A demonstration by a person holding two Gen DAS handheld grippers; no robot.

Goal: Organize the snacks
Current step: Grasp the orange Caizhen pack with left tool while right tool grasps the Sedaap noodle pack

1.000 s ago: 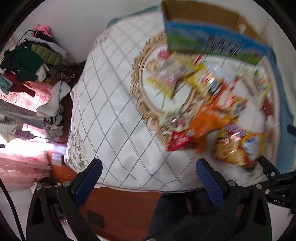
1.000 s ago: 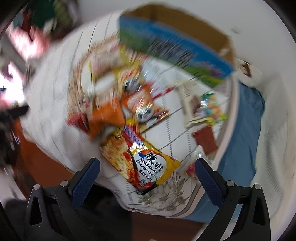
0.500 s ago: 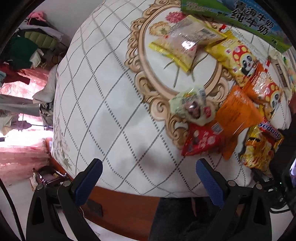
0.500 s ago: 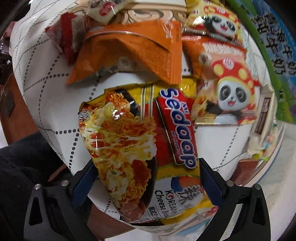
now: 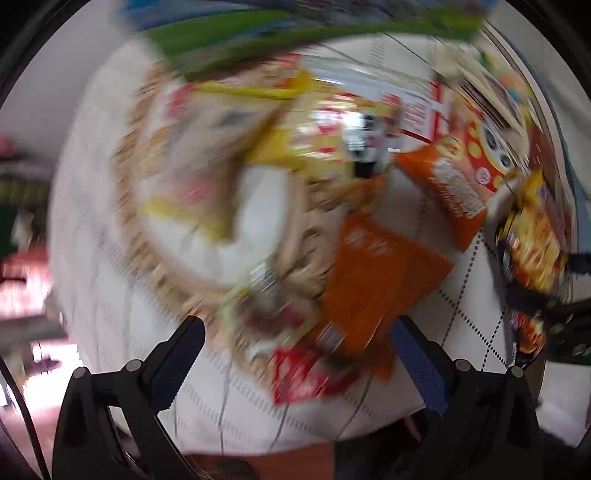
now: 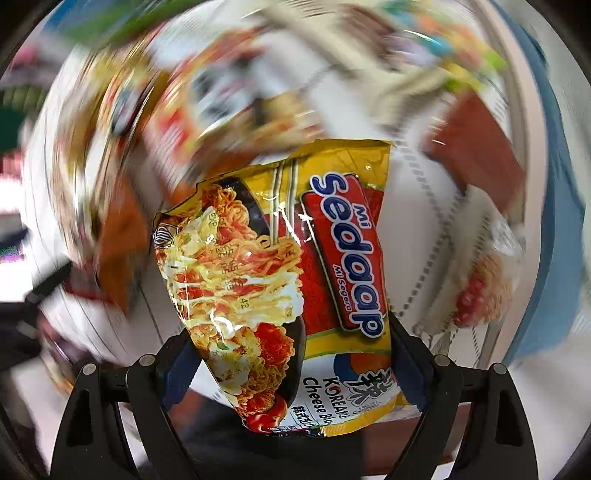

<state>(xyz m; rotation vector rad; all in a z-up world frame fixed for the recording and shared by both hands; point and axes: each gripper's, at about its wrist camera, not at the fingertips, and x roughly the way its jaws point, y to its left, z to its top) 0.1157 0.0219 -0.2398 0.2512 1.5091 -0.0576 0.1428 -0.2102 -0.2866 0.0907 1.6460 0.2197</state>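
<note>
My right gripper [image 6: 291, 354] is shut on a yellow Mi Sedaap noodle packet [image 6: 280, 280] and holds it above the white quilted table [image 6: 417, 236]; the packet stays sharp while the background blurs. That packet also shows at the right of the left wrist view [image 5: 532, 251]. My left gripper [image 5: 295, 354] is open and empty, low over the pile, with an orange snack bag [image 5: 373, 280] and a small red packet [image 5: 306, 373] between its fingers' line. Panda snack bags [image 5: 476, 155] lie further back.
A green and blue milk carton box [image 5: 295, 29] stands at the table's far side. A brown packet [image 6: 476, 155] and a clear bag of snacks [image 6: 480, 291] lie at the right. A blue cloth [image 6: 550, 221] hangs past the right edge.
My right gripper has closed on the noodle packet and lifted it off the table. My left gripper has moved right and closer to the orange bag and red packet.
</note>
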